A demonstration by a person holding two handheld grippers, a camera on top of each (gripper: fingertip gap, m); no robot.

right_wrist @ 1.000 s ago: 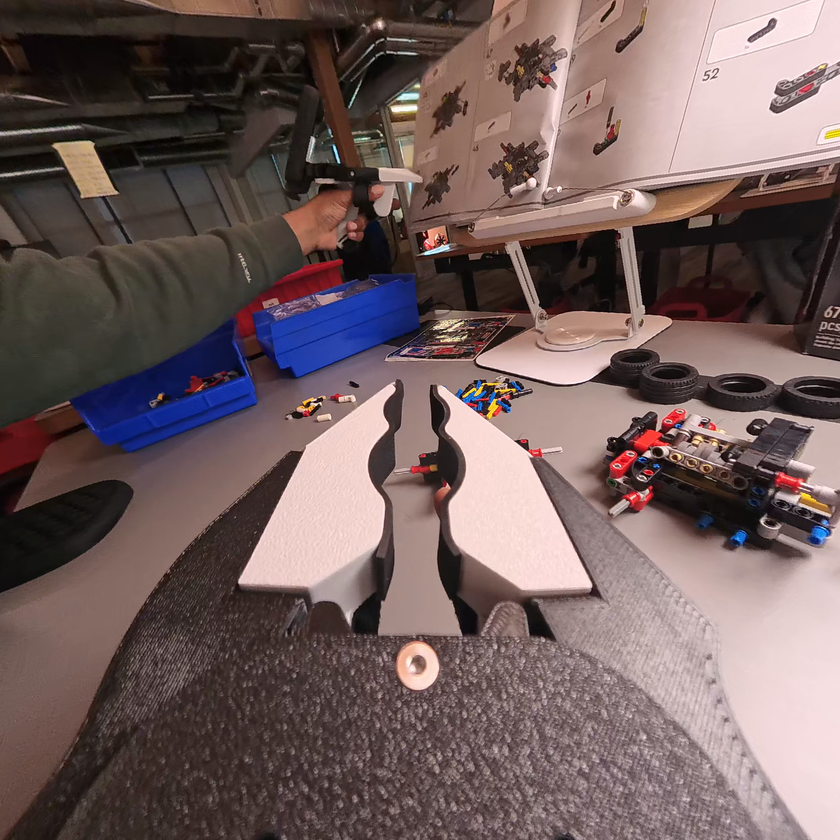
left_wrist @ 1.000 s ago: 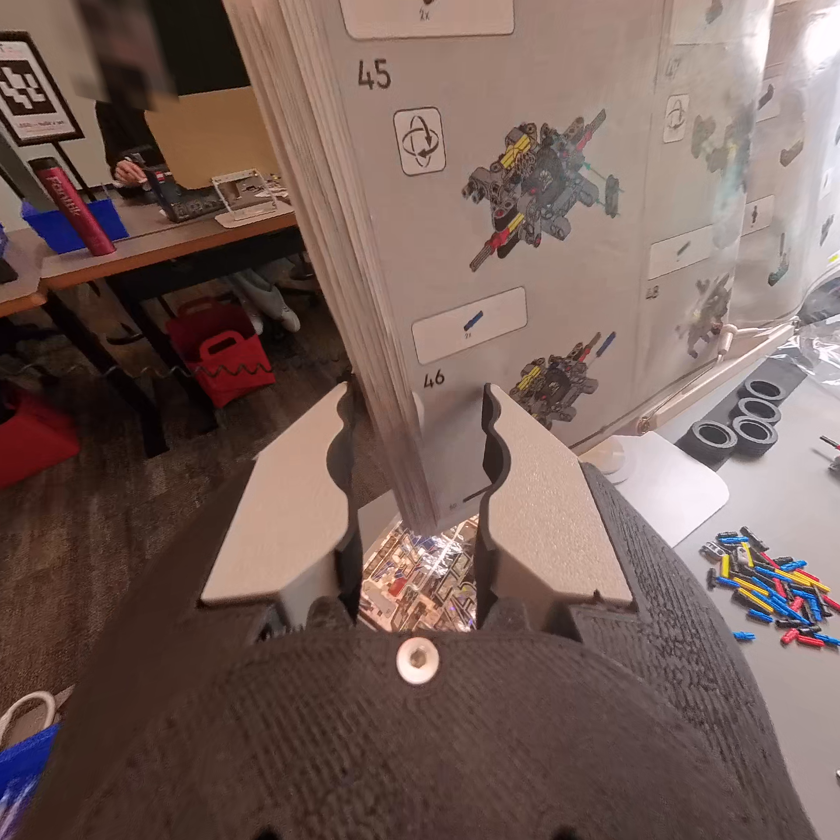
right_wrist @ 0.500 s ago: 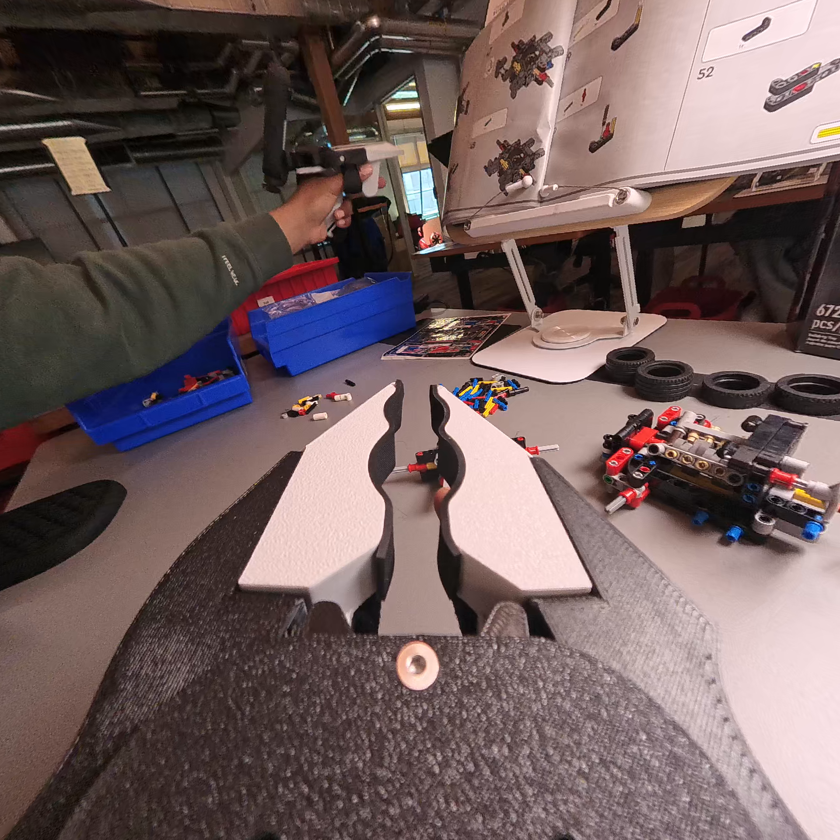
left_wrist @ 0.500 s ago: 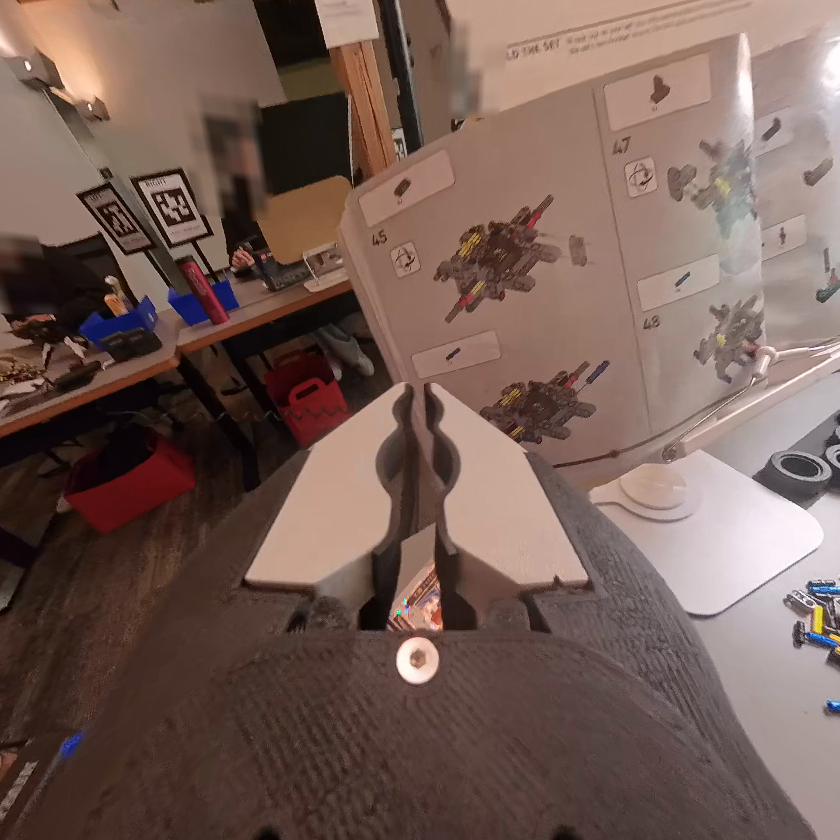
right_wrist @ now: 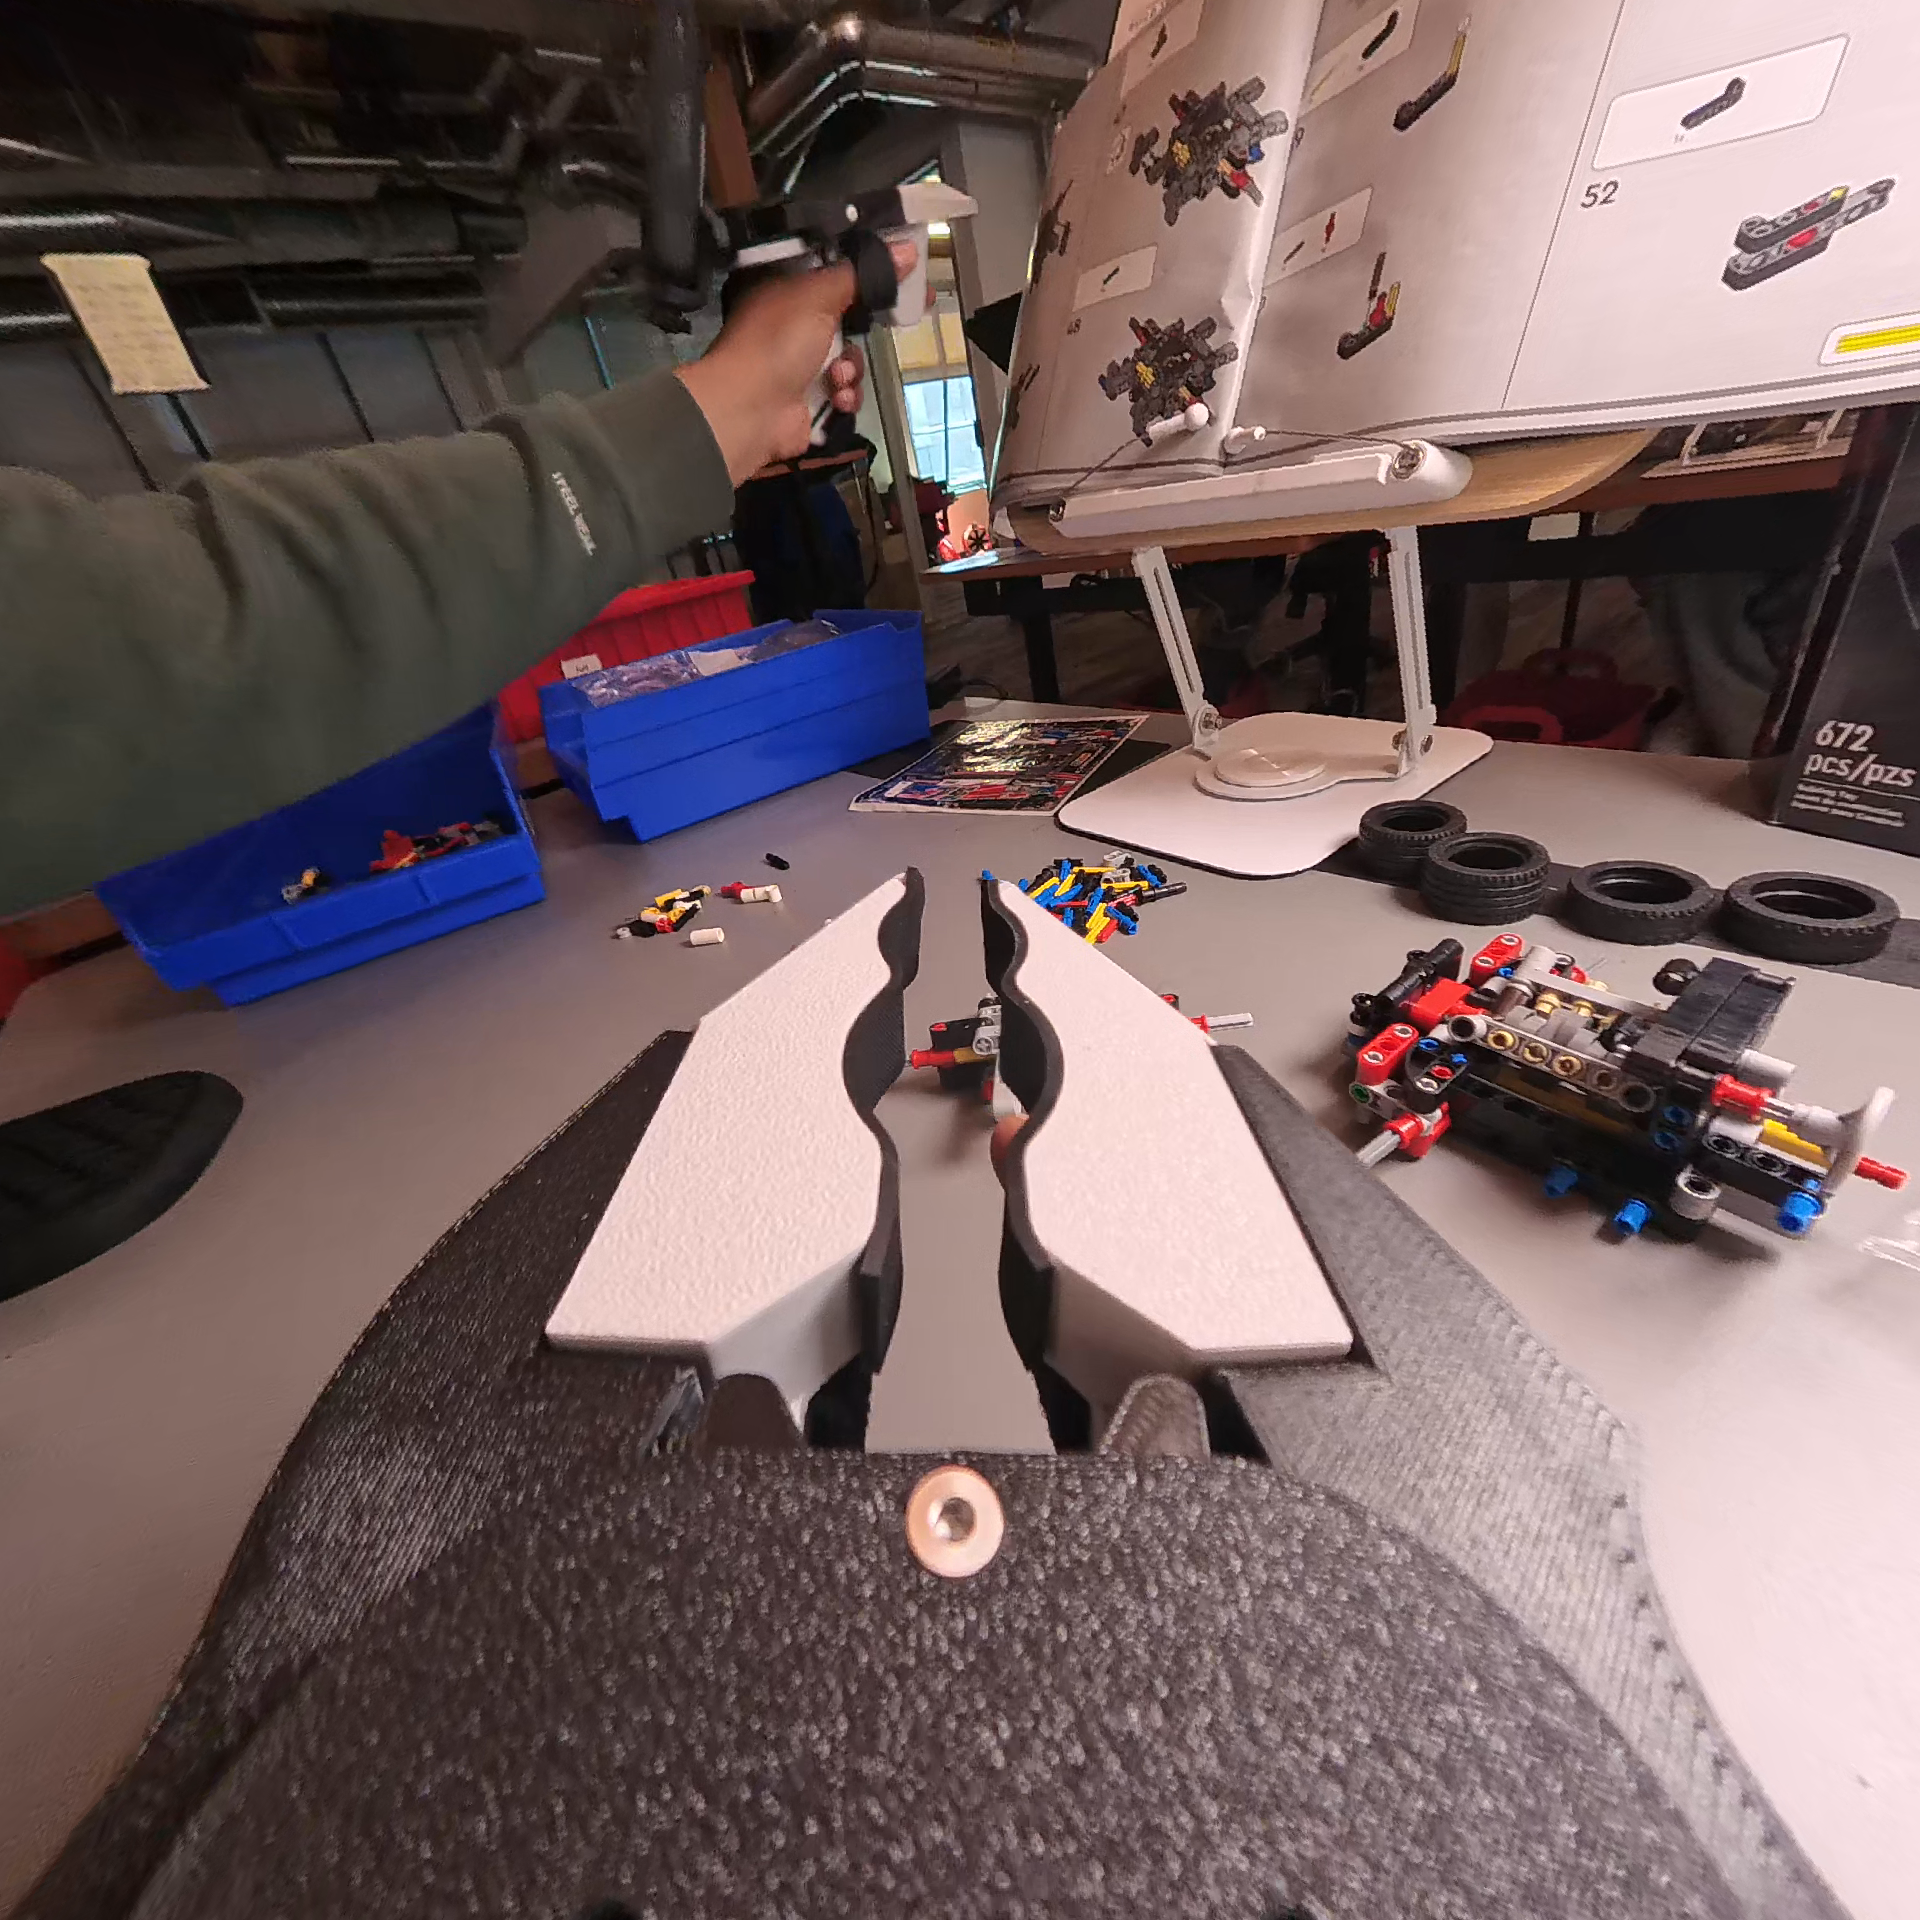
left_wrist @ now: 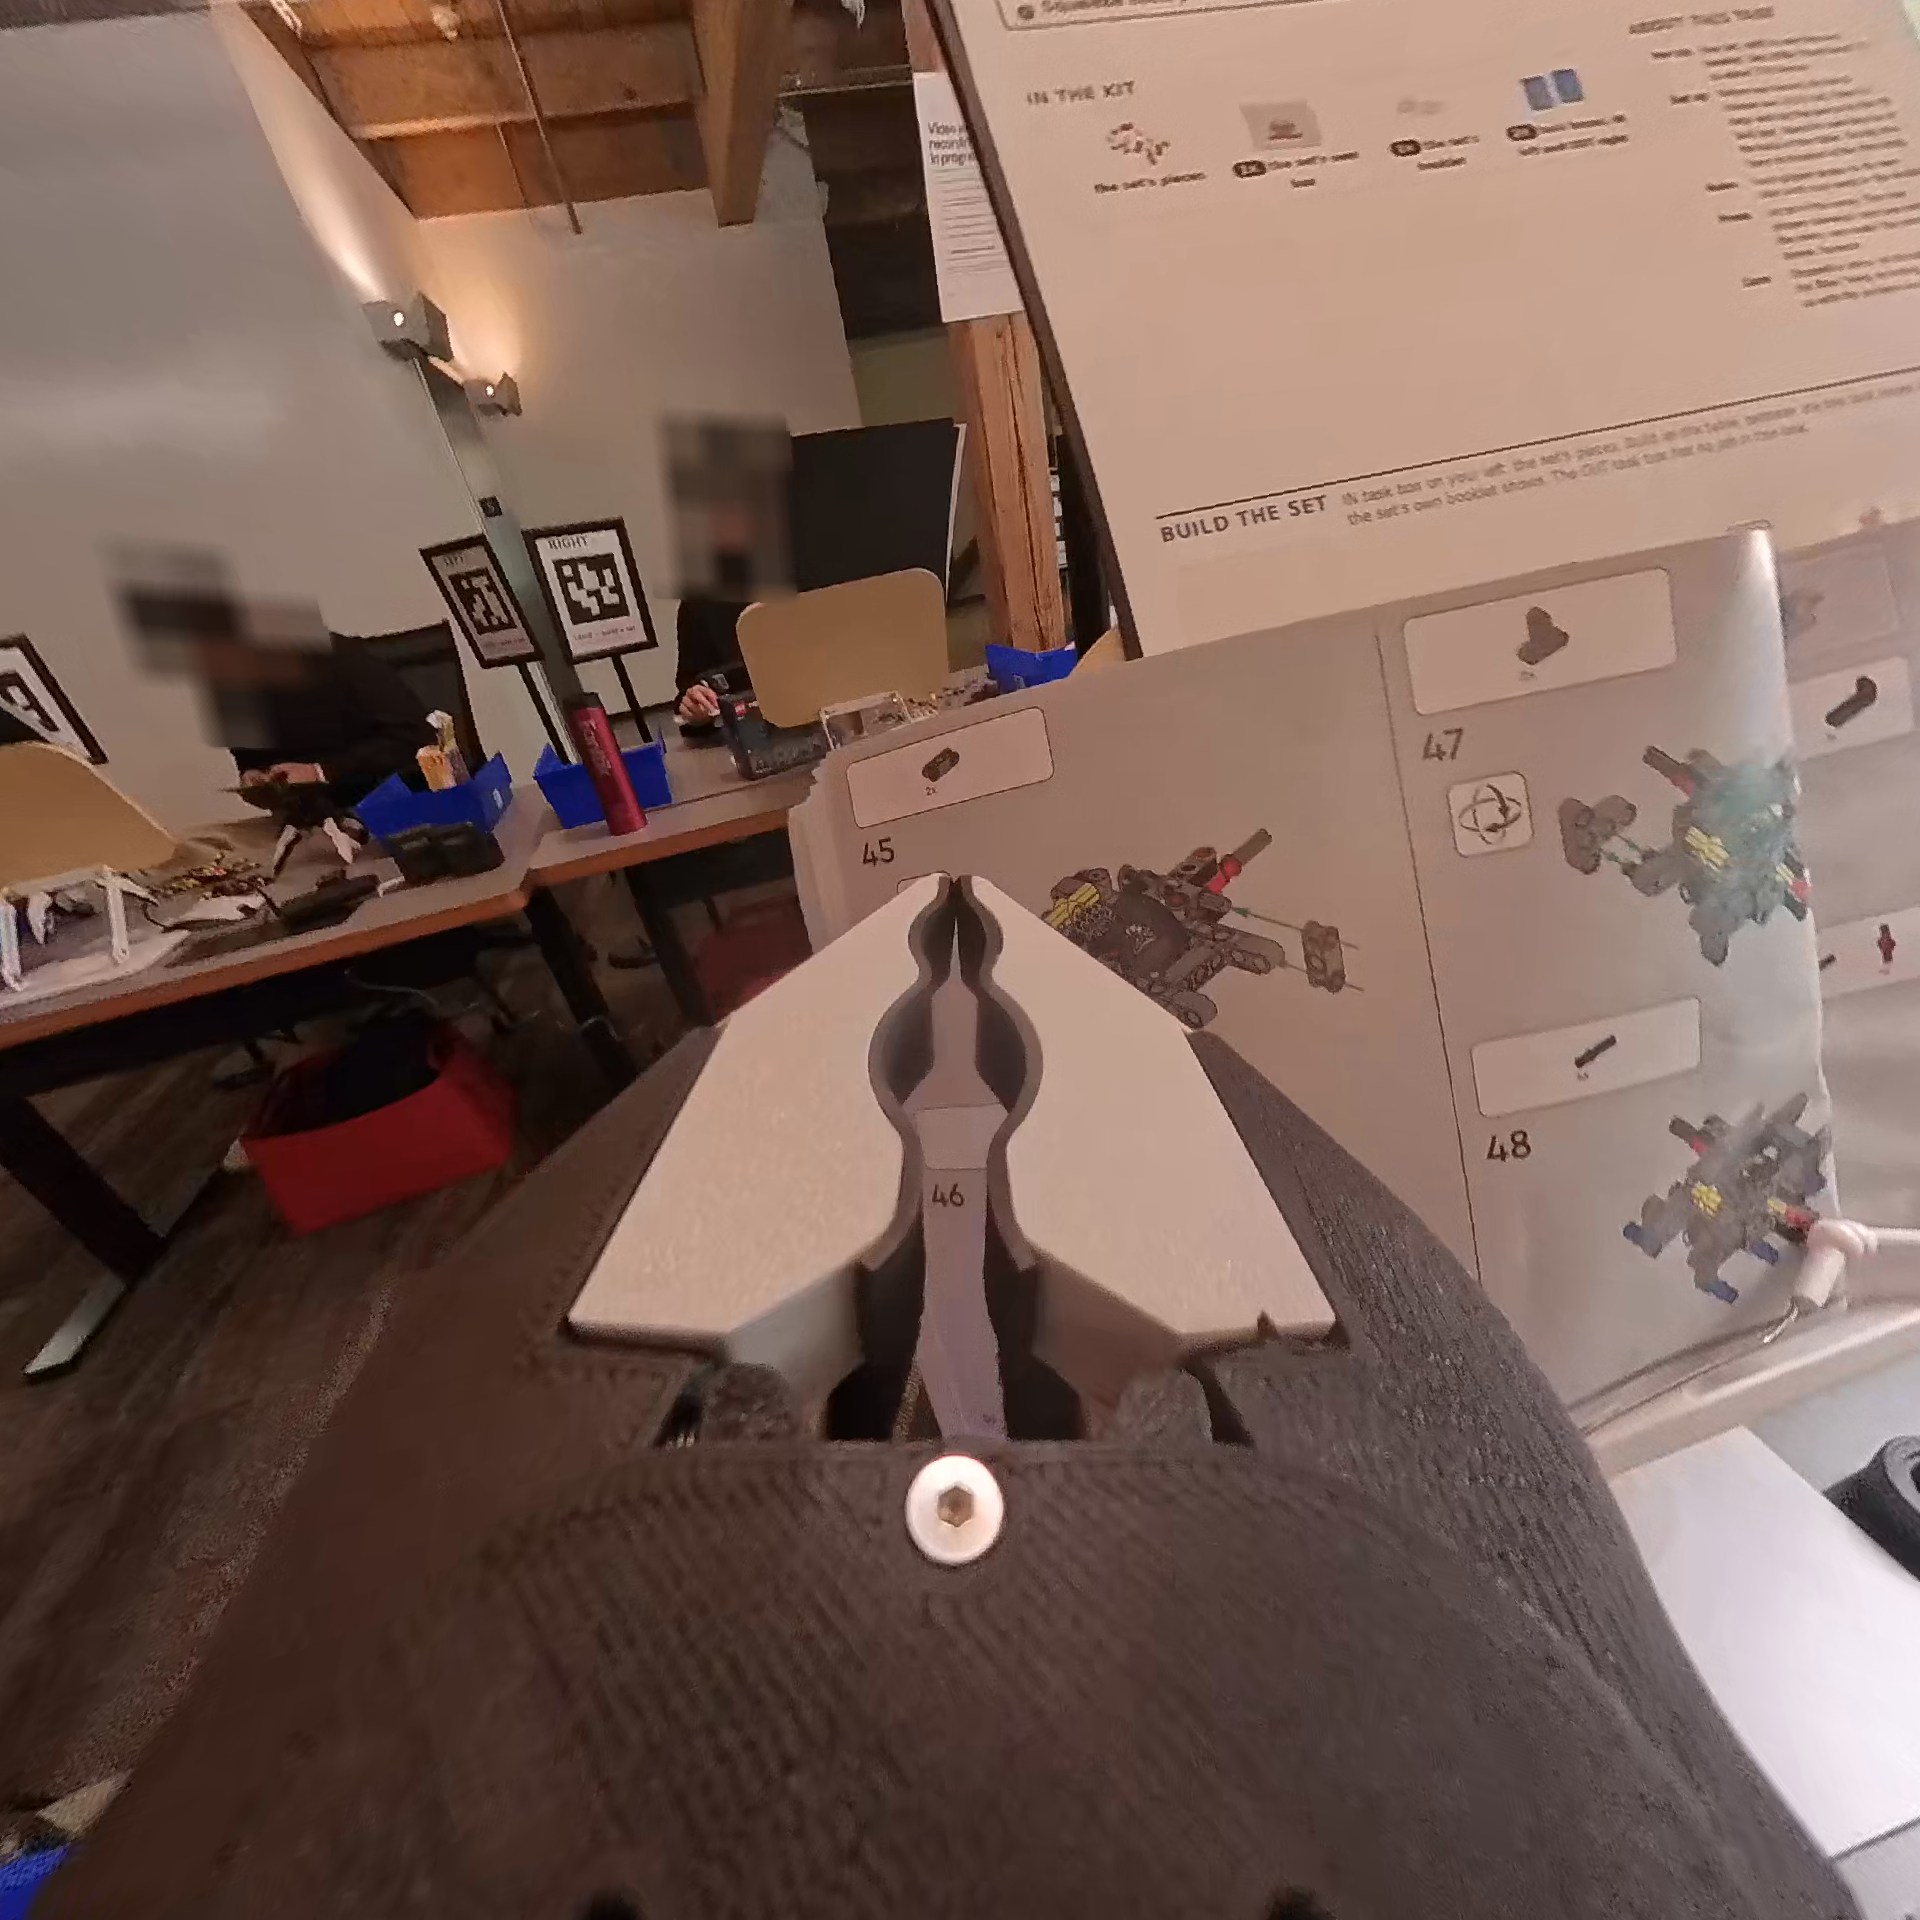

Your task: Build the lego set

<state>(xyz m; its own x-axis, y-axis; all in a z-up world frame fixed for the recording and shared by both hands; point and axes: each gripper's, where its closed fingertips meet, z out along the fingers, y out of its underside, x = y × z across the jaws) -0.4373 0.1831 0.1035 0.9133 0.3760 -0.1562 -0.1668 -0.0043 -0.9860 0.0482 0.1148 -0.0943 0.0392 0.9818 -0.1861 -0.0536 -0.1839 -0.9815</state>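
My left gripper (left_wrist: 953,883) is shut, its fingertips together in front of the left page of a grey instruction booklet (left_wrist: 1247,831). That page faces me and shows through the slit between the fingers. Whether the tips touch it I cannot tell. In the right wrist view a hand holds this gripper (right_wrist: 831,249) just left of the booklet (right_wrist: 1455,260), whose left pages curl up. My right gripper (right_wrist: 951,883) hovers over the grey table (right_wrist: 520,1091), fingers slightly apart with nothing between the pads. A small red, black and grey brick assembly (right_wrist: 961,1039) lies on the table under them.
The booklet rests on a white stand (right_wrist: 1278,769). Nearby are a larger brick model (right_wrist: 1579,1081), several black tyres (right_wrist: 1642,899), a pile of coloured pins (right_wrist: 1091,899), a sticker sheet (right_wrist: 997,764), two blue bins (right_wrist: 727,717) and a black box (right_wrist: 1860,707). A green sleeve (right_wrist: 312,582) crosses the left.
The left gripper stood open astride the booklet's page edge, then drew back and shut. The left pages swung over and now face it. The right gripper has not moved.
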